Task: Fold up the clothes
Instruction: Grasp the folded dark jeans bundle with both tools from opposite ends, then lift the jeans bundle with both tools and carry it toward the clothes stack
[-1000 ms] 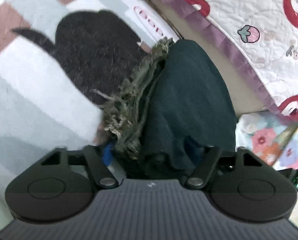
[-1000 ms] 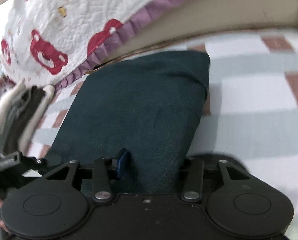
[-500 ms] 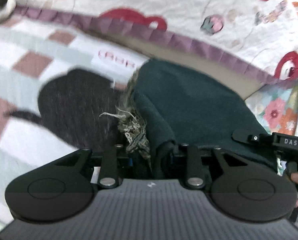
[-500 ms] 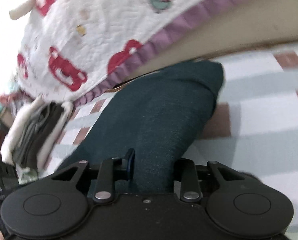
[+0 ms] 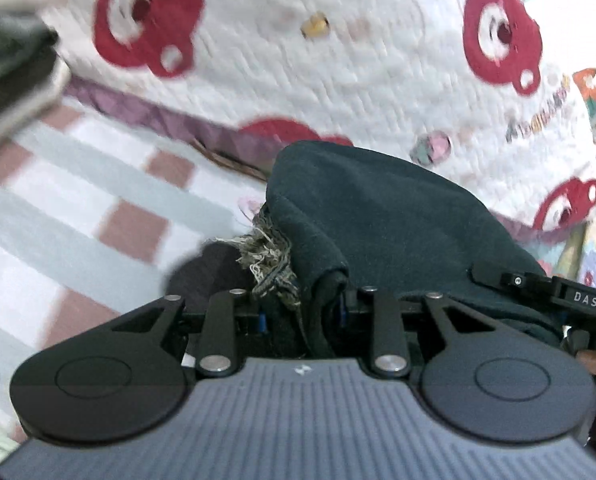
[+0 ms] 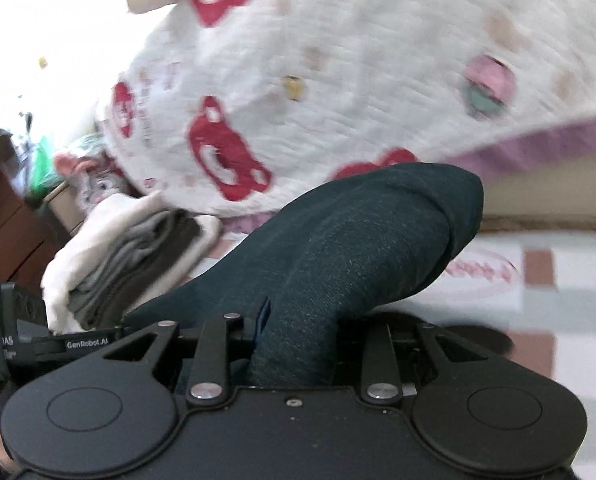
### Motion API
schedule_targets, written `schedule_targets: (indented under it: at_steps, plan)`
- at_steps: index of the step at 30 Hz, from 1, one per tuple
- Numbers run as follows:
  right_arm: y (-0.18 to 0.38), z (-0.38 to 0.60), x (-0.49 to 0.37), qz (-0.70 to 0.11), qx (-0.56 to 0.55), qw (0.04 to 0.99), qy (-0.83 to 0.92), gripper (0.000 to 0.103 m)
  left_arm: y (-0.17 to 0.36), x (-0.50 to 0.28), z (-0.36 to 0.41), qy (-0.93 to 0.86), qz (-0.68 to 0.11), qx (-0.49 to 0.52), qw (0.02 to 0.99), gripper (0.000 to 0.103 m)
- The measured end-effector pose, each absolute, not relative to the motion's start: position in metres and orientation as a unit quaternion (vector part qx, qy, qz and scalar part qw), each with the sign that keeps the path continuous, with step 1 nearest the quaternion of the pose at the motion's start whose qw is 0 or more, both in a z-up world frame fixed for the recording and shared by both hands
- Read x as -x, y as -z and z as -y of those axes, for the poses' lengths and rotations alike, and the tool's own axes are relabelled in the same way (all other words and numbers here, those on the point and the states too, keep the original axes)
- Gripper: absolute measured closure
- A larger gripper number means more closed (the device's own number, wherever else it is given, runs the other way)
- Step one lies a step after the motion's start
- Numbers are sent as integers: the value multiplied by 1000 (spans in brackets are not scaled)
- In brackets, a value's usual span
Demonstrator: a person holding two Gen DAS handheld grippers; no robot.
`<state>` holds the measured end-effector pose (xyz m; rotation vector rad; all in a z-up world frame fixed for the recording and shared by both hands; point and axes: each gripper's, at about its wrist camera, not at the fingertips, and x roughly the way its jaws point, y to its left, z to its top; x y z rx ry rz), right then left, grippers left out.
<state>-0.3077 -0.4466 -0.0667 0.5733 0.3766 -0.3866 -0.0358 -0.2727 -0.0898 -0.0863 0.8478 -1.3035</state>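
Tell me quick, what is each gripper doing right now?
Left gripper: shut on the dark green garment.
Right gripper: shut on the same garment.

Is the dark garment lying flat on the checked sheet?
No: both grippers hold the dark garment lifted, bulging above the checked sheet.

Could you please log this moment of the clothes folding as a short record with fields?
garment: dark folded garment with a frayed edge, lifted off the surface
left gripper: shut on the garment's frayed end
right gripper: shut on the garment's other end
surface: checked sheet
behind: white quilt with red bear prints
nearby: stack of folded clothes
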Motion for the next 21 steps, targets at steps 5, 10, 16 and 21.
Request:
schedule_targets:
  at_steps: [5,10,16,21]
  plan:
    - [33,431,249,-168,-248,944,139,70,52,-15,231,560,-368,64,739,76]
    - [-3,414,187,-147,-218,961,88,70,-5,-65,191,528,-322,54,784,76]
    - [-35,392,92,-108,-211,971,20,70,-59,-129,153,481,-270,25,834,76]
    - [-57,366,30,-78,-194,978,-8,70,-88,-184,130,447,-252,18,858,76]
